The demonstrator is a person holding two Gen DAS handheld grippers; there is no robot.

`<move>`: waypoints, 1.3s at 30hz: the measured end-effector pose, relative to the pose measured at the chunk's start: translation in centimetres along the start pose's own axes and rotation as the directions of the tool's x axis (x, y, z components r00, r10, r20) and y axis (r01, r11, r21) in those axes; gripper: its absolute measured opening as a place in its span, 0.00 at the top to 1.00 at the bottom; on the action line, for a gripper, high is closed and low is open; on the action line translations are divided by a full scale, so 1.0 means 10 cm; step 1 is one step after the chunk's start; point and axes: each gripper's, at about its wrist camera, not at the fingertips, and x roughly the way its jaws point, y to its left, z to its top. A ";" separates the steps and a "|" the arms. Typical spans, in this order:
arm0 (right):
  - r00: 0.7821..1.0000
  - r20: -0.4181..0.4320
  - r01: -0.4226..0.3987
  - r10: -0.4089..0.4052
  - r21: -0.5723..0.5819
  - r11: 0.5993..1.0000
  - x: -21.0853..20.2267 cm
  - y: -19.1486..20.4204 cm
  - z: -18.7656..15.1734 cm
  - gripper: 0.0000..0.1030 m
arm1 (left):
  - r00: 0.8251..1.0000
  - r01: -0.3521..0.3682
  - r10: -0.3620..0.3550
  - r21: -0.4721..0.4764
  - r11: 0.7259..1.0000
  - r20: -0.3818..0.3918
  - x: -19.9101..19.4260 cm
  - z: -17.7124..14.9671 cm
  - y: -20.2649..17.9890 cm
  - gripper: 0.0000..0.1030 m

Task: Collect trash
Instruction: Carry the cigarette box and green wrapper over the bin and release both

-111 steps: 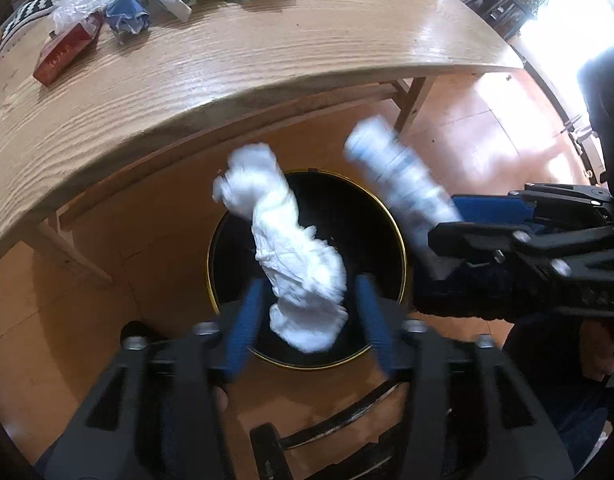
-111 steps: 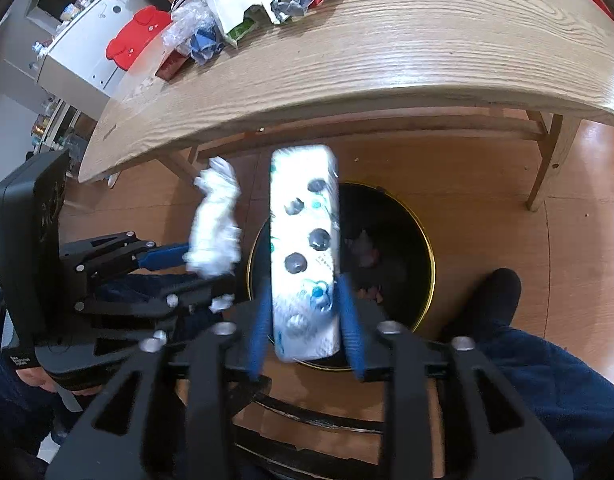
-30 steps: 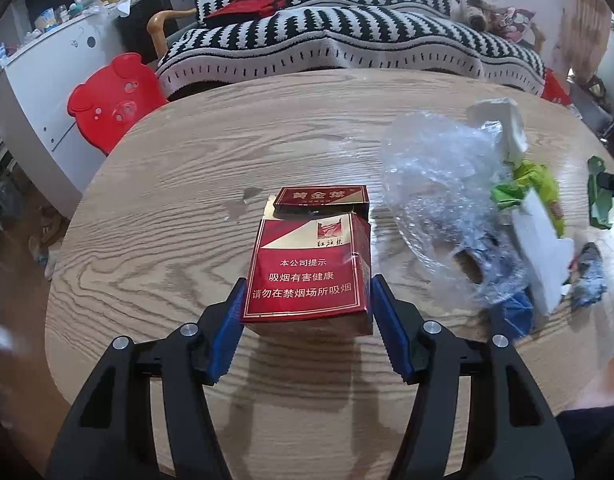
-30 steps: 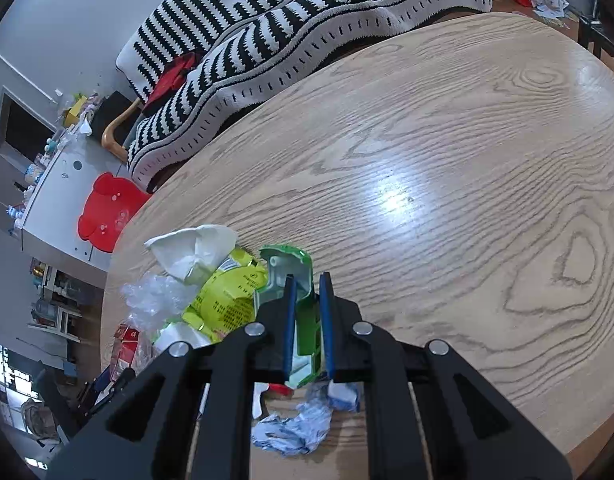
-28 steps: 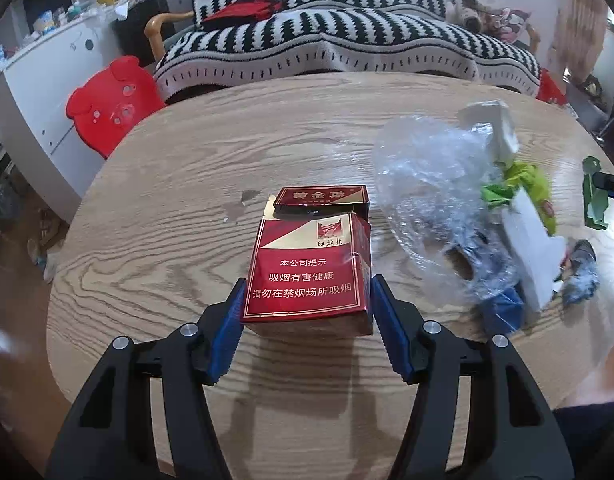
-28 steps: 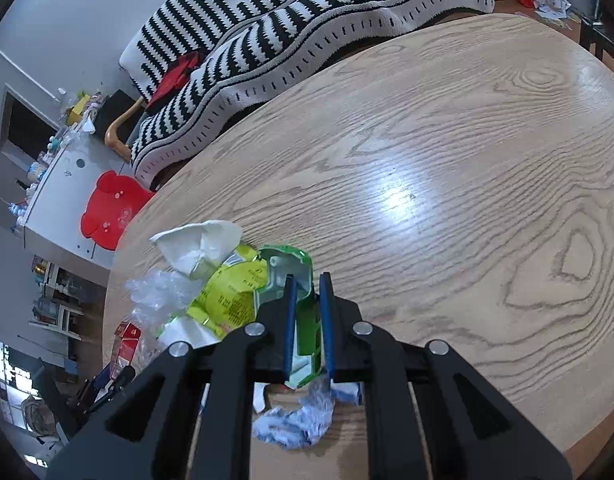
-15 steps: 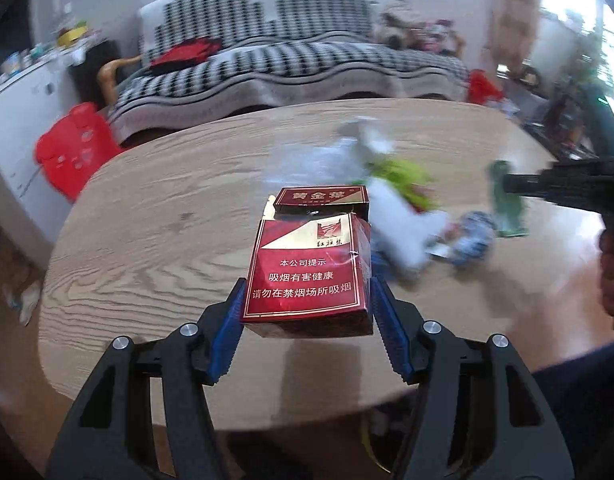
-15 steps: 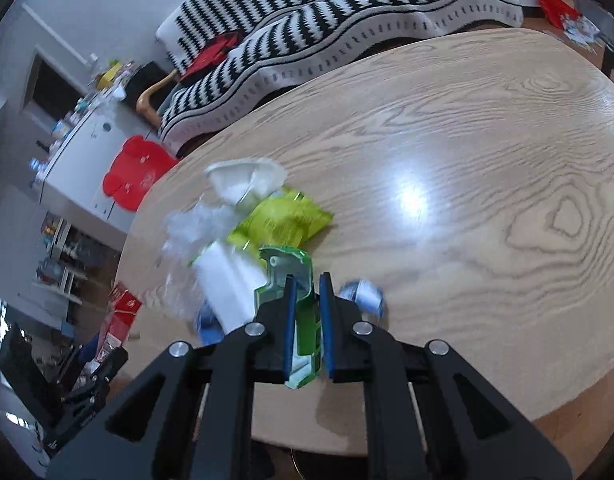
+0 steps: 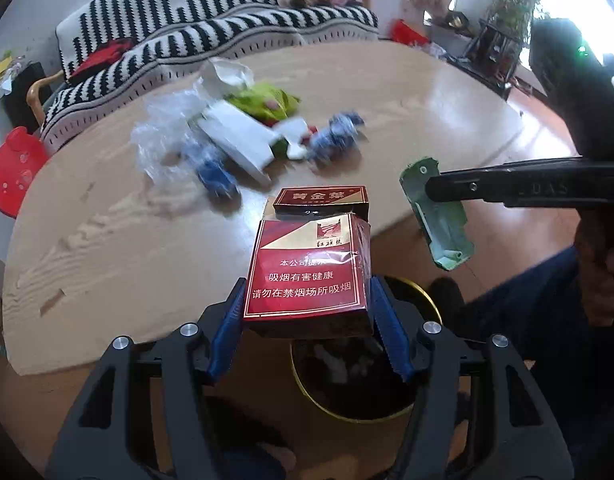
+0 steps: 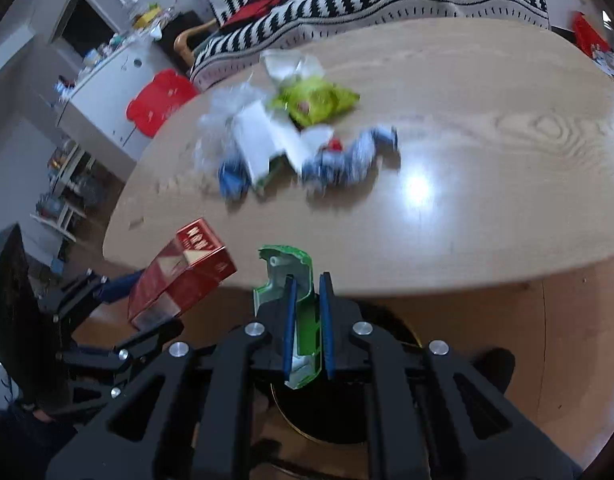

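Observation:
My left gripper (image 9: 307,308) is shut on a red cigarette carton (image 9: 307,272), held past the near table edge above a black bin with a gold rim (image 9: 359,380). The same carton (image 10: 183,272) shows at the lower left of the right wrist view. My right gripper (image 10: 305,308) is shut on a flattened green wrapper (image 10: 291,276), also off the table edge over the bin (image 10: 331,420). From the left wrist view that wrapper (image 9: 439,216) hangs at the right, pinched in the right gripper (image 9: 431,190).
A pile of trash remains on the round wooden table (image 9: 107,240): clear plastic film (image 9: 163,136), a white box (image 9: 235,140), a yellow-green bag (image 9: 267,104), blue crumpled wrappers (image 9: 335,136). A striped sofa (image 9: 211,40) and a red stool (image 9: 11,168) stand behind.
Both grippers pulled back from over the table to beyond its near edge, carrying the carton and the green wrapper. The bin has come into view beneath them.

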 end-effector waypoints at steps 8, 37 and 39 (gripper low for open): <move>0.995 -0.103 0.012 -0.010 0.018 1.000 0.11 -0.09 -0.54 0.88 | 0.986 0.075 -0.072 0.014 0.997 -0.150 0.24 -0.49 -0.26 0.42; 0.992 -0.121 0.021 -0.018 0.023 0.999 0.16 -0.07 -0.58 0.80 | 0.977 0.086 -0.084 0.004 0.996 -0.194 0.36 -0.48 -0.31 0.38; 0.994 -0.107 0.013 -0.008 0.046 0.999 0.13 -0.11 -0.57 0.35 | 0.976 0.089 -0.089 -0.008 0.996 -0.199 0.37 -0.47 -0.30 0.22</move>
